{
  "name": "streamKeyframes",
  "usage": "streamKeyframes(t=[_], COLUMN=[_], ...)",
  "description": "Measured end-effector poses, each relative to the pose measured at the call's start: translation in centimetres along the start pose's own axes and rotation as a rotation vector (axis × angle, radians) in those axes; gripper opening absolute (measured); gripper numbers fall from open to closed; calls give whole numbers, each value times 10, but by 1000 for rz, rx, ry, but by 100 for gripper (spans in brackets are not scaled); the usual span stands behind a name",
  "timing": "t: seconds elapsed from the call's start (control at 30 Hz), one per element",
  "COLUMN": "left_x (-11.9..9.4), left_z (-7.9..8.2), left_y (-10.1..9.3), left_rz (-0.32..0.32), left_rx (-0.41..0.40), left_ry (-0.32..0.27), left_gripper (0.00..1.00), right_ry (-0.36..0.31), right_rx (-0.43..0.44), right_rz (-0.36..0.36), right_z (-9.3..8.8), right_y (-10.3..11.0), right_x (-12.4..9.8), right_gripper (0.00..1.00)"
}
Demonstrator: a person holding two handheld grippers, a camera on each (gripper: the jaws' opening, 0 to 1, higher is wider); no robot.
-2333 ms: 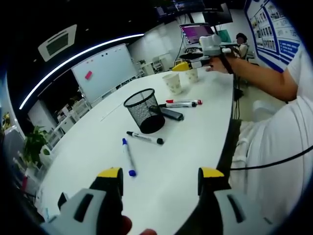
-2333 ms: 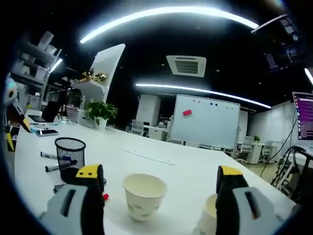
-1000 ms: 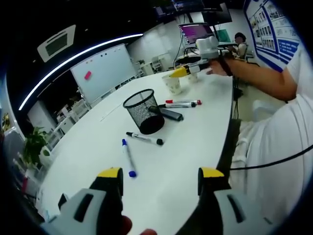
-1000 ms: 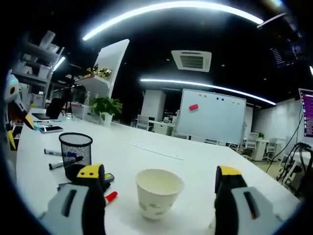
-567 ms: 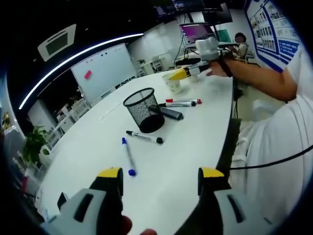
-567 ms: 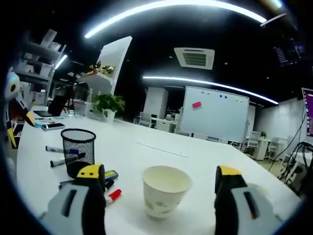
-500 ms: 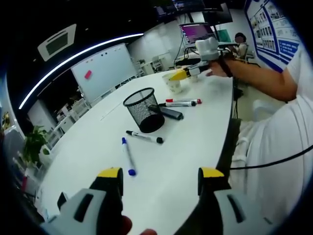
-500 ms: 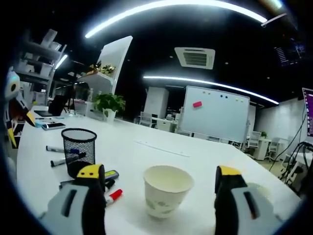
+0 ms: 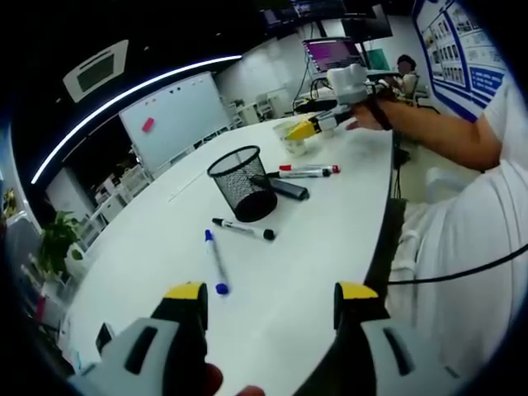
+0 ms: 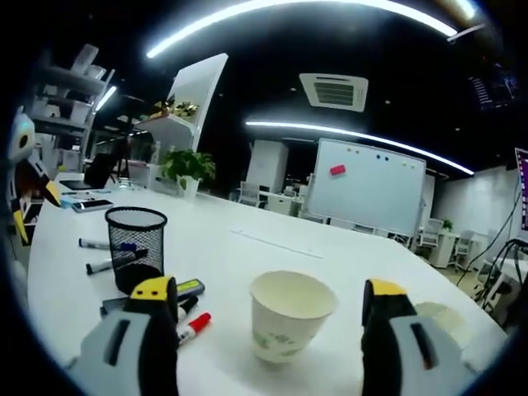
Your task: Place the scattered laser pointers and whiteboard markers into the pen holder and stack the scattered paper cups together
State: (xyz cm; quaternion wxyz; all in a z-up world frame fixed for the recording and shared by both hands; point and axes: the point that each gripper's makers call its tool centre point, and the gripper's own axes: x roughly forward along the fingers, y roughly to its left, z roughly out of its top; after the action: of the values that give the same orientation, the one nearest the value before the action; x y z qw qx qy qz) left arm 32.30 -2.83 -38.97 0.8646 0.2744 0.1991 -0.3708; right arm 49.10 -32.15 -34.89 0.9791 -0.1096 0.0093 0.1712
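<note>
Spread wide, the right gripper (image 10: 268, 309) frames an upright paper cup (image 10: 292, 317) standing between its fingers at lower centre of frame.

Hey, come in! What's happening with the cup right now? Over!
Both grippers open, empty. Right gripper framing the cup, not touching. Markers lie loose by the holder. Nothing blocking.

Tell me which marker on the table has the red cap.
The red-capped marker lies nearest the paper cup, past the mesh pen holder. The blue marker and black marker lie on the holder's other side.
</note>
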Motion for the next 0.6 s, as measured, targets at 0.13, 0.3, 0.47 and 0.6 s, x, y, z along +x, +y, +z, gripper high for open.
streamKeyframes(t=[0.13,0.3,0.47,0.6], left_x=[0,0,0,1], left_z=[0,0,0,1], left_y=[0,-1,-1,-1], left_rz=[-1,-1,-1,-1], left_rx=[0,-1,-1,-2], left_ry=[-1,-1,-1,-2], left_gripper=[62,62,62,62], right_ry=[4,14,19,21], right_rx=[0,-9,-5,0], right_rz=[6,12,15,14], right_z=[-1,-3,-5,-5], right_y=[2,5,5,5], right_x=[1,2,2,3], right_gripper=[92,93,93,93])
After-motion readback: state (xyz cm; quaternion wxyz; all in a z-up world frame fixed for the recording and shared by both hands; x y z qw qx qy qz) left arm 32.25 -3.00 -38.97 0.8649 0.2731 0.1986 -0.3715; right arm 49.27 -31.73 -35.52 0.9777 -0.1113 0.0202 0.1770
